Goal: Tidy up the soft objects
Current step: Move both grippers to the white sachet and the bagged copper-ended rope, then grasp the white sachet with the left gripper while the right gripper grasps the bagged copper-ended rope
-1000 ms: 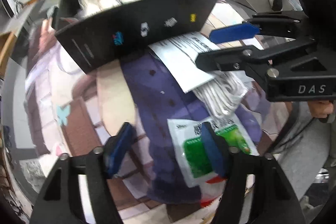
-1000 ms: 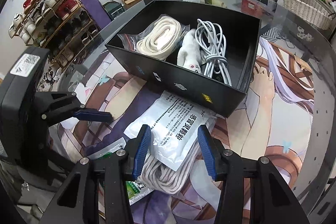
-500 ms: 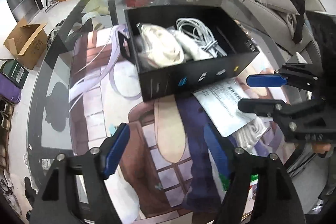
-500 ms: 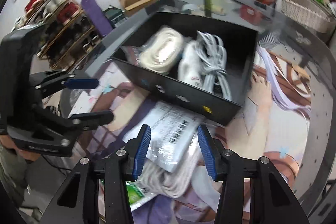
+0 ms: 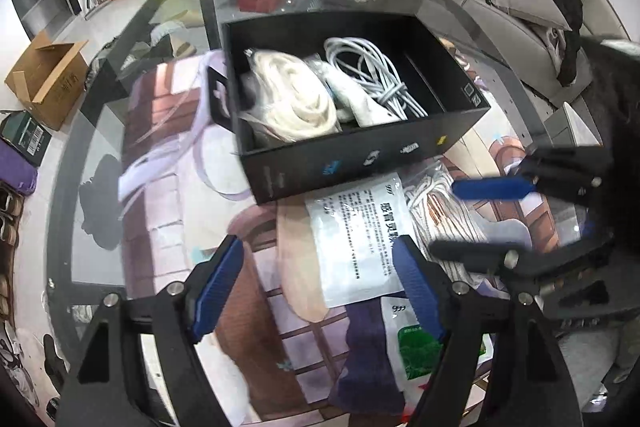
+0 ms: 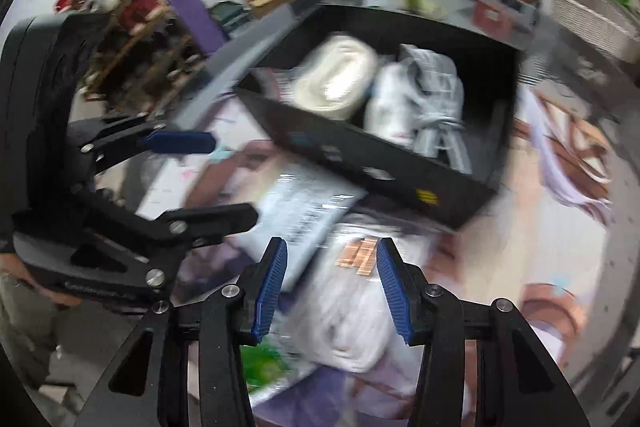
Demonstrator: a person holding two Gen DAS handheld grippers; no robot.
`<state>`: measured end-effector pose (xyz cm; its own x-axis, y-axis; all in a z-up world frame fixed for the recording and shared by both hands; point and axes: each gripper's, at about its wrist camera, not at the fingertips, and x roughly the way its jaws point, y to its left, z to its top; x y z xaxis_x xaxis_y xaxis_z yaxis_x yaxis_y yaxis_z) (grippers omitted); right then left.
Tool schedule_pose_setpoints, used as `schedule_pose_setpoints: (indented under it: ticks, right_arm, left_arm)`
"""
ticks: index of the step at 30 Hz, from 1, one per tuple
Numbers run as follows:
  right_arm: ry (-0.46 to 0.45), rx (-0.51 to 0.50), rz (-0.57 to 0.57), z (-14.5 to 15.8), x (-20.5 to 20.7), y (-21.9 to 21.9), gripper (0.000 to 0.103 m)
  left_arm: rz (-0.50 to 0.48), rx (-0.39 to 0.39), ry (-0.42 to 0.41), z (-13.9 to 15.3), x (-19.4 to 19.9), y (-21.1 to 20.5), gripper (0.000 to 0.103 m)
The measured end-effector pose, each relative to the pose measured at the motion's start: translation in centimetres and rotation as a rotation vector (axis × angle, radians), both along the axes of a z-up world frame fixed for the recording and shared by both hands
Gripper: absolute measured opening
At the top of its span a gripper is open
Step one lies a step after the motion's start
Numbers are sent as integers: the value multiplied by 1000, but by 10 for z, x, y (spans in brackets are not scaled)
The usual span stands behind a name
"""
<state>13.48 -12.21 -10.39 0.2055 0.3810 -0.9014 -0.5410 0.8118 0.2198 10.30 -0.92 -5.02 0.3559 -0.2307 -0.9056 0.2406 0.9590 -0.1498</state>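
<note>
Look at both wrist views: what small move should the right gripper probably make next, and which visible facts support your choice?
Probably lower the right gripper onto the bagged white rope directly below its open jaws and close. The rope and the white printed packet lie on the table outside the black box, which already holds other soft items. The left gripper is open and holds nothing.

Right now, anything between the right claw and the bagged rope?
Mostly no. The right claw is open directly over the bagged rope, nothing between. One catch: the white sachet overlaps the rope's left edge, so it may shift on lifting. The black box sits just beyond, its top open.
</note>
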Motion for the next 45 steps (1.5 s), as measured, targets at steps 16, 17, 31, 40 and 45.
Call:
schedule_pose_setpoints:
  ticks: [16, 17, 31, 40, 45]
  right_arm:
    - [53, -76, -72, -26, 5, -27, 67]
    - [60, -65, -81, -27, 5, -30, 67]
    - [61, -67, -54, -30, 8, -10, 72]
    - [-76, -216, 78, -42, -15, 22, 70]
    - [-107, -210, 103, -39, -21, 25, 44]
  left_arm:
    - [15, 130, 56, -32, 15, -31, 77]
    - [18, 129, 60, -33, 16, -31, 77]
    - [-9, 133, 62, -43, 8, -32, 84]
    - [2, 135, 59, -43, 2, -12, 85]
    - [-14, 122, 24, -40, 1, -13, 61]
